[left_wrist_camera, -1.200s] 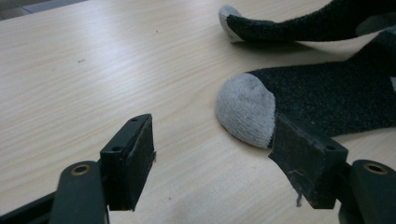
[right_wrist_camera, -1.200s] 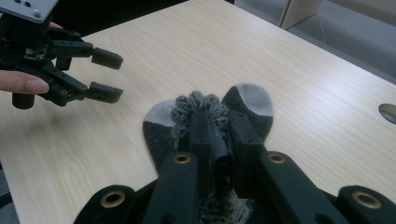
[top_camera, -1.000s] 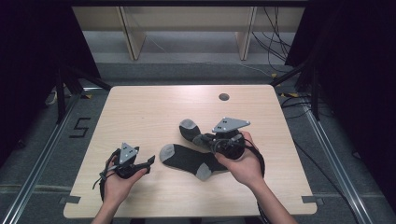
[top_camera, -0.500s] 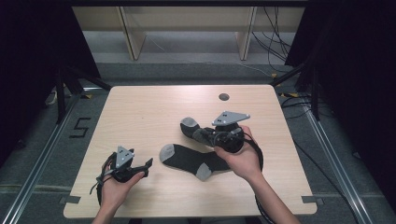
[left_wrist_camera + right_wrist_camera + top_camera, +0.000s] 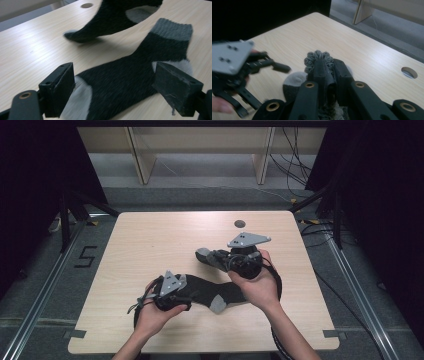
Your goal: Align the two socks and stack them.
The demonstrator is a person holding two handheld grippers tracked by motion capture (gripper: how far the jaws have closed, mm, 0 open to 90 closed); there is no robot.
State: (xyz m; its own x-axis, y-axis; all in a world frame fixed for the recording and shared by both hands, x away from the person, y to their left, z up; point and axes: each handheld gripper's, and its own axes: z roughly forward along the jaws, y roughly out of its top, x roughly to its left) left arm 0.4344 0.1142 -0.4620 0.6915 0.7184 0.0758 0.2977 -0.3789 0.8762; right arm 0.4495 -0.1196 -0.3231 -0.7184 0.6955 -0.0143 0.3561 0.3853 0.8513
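Since the earlier frame the left gripper [image 5: 187,295] has travelled rightward from the near-left part of the table [image 5: 150,240] to the flat sock [image 5: 210,292], and its jaws have just been opening; the right gripper [image 5: 212,259] has kept its place right of centre. In the left gripper view the two black, block-shaped jaws stand wide apart on either side of the flat sock [image 5: 130,80], which lies between them on the wood with neither pad pressing on it. This sock is a dark charcoal knit with pale grey toe and heel patches and a ribbed mid-grey cuff, and it lies limp and bent at the heel, its toe end nearest the left gripper. The second sock [image 5: 206,256] is of the same dark knit with grey trim; the right gripper's jaws are closed tightly on it, and in the right gripper view its ribbed cuff [image 5: 318,58] bunches into a rosette just beyond the fingertips. In the left gripper view part of this sock [image 5: 110,20] hangs clear of the wood, casting a shadow, farther off than the flat one. The table is pale, straight-grained wood laminate with rounded corners and a round cable hole [image 5: 240,224] near its far edge. A grey three-cornered plate tops each gripper, and a black cable trails from each toward the near edge.
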